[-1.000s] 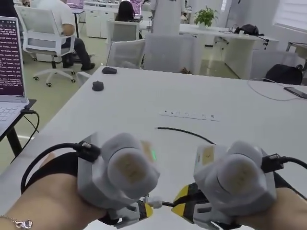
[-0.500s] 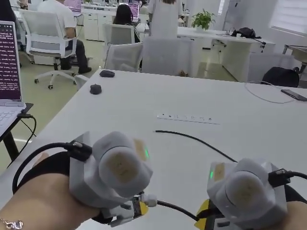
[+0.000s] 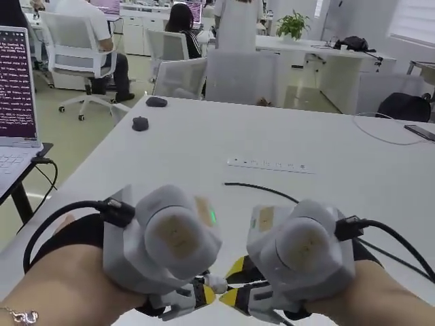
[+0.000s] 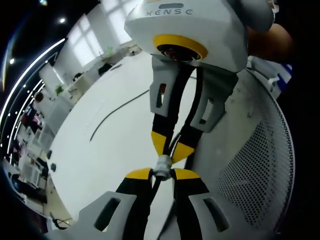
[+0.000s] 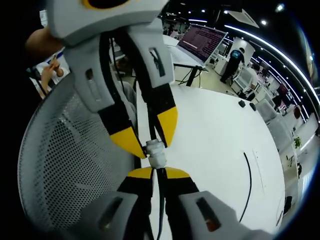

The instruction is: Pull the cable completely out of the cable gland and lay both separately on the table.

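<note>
Two sets of jaws, tip to tip, and very little margin here. The left gripper has its jaws pinched on the pale cable gland, held only at the yellow tips. The right gripper faces it, its jaws closed on the black cable just beside the gland. The cable is threaded through the gland, and in the head view its loose length trails away across the counter. Neither part is lying on its own yet.

Where could this go wrong? That tip-only hold on the gland looks like the weak link. If the gland grips the cable hard, a firm pull may twist it out of the left jaws rather than slide the cable free. The right jaws could also skid along the smooth cable and gain nothing. And with the tips this close, any inward drift means the two grippers knock together. All of it hangs at the counter's near edge, so a dropped gland might well roll off.

As for the pose, both hands sit low and close to the body. The grippers are angled inward toward each other, their rounded backs turned up at the head view.
</note>
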The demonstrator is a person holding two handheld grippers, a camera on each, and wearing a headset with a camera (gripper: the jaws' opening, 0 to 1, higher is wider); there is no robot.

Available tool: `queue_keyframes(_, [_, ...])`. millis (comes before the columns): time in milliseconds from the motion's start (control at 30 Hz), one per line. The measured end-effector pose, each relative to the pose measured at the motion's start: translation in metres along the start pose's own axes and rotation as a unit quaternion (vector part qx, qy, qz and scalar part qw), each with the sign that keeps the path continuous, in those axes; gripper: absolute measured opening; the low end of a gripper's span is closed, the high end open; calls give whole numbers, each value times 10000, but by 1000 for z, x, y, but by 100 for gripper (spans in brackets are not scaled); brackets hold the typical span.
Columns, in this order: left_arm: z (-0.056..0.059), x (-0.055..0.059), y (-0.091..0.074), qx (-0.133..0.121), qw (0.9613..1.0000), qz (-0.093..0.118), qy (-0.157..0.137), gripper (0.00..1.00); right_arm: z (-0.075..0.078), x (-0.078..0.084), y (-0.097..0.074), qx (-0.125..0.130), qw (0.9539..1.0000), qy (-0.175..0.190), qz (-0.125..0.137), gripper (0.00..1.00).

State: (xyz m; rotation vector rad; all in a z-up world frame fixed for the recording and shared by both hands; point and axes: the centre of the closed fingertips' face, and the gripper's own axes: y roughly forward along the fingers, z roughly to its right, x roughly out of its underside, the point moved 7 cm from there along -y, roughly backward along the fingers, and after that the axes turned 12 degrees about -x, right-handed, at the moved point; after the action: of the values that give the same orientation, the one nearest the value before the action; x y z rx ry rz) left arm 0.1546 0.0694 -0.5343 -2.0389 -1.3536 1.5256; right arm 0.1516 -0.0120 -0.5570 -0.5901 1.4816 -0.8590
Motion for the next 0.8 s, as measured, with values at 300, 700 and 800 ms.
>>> queue_keyframes(300, [-7,5,-4,-55,9999,4,-141,16,8,14,-5,148,9997,78,-168,4])
queue_keyframes(700, [-14,6,-7,-125,9998,17,-130,16,14,29,-13,331,9985,293,-322,3])
queue_keyframes(800, [-15,8,-9,-154,9998,6,-146,16,14,34,-12,324,9979,362,-428,4])
